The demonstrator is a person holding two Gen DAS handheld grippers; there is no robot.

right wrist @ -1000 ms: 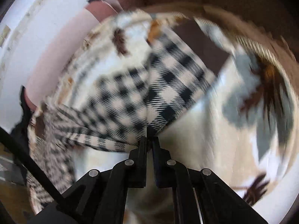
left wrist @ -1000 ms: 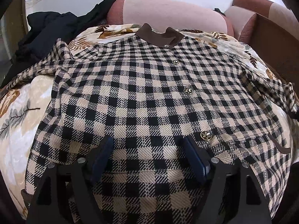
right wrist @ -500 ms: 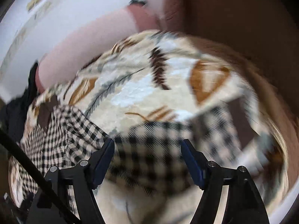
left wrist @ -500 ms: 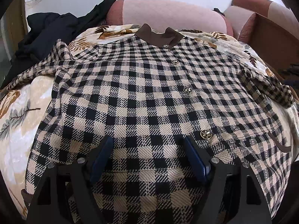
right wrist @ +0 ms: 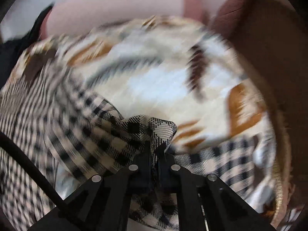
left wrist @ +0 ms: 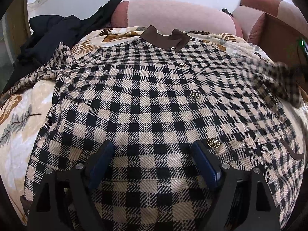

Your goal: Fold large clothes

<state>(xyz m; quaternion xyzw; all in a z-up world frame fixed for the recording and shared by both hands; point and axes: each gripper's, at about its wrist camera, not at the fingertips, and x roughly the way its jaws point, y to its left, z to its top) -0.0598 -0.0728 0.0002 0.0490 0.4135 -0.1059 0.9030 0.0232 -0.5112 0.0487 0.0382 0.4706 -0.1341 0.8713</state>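
I am holding my left claw (left wrist: 152, 163) low over the coat (left wrist: 154, 104), and its jaws are opening, the blue pads (left wrist: 102, 163) standing wide apart with checked cloth showing flat between them and neither pad pinching it. The coat is lying front-up on the bedspread (left wrist: 17, 119), buttoned, its brown collar (left wrist: 165, 38) pointing toward the far pink bolster (left wrist: 173, 13). A gold button (left wrist: 213, 142) is sitting just beside my right-hand pad. One sleeve (left wrist: 32, 77) is trailing off to the left toward a heap of black clothes (left wrist: 53, 32) at the head of the bed. At the right edge of this view the other sleeve is showing only as a blurred, bunched patch.

My right claw (right wrist: 156, 154) is gripping that sleeve: the jaws are closed tight on a fold of the checked cloth (right wrist: 154, 127), which is puckering up out of them in a small peak. The cloth is stretching away to the left toward the coat's body (right wrist: 28, 115), and more of it is hanging below and to the right of the claw. Behind it the bedspread (right wrist: 154, 84) is smeared with blur, its brown and grey leaf print barely readable, with the brown bed frame (right wrist: 269, 48) curving along the right side.
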